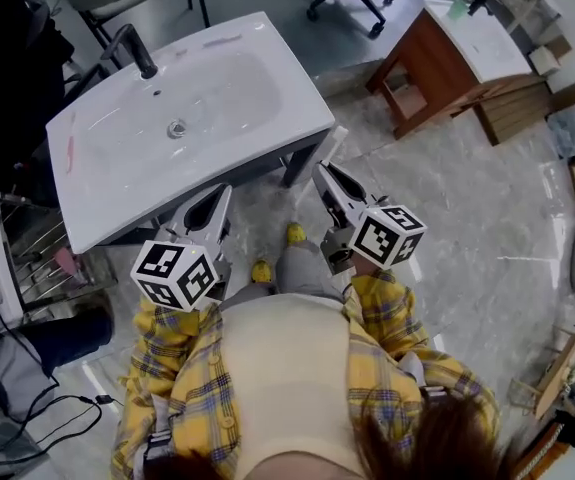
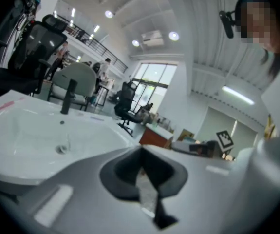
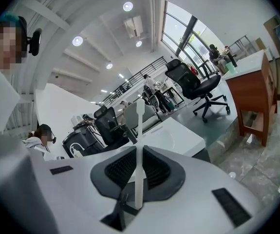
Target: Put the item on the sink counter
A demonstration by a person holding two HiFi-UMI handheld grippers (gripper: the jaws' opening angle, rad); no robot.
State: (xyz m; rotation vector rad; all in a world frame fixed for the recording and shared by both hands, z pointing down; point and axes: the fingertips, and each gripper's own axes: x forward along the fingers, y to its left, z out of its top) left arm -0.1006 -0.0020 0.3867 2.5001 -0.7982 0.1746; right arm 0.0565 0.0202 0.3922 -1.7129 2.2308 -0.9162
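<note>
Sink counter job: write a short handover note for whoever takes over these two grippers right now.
Left gripper: shut, empty, held low in front of the glossy white sink counter.
Right gripper: shut on the thin white stick-shaped item, which stands up past the jaw tips.
Done: item is in the grip, not yet over the counter.
Left: carry it over the flat rim, clear of the black faucet, lower it, open the jaws.

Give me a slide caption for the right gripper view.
Right tool shut on a thin white stick, pointing toward the white sink, with a black office chair beyond.
</note>
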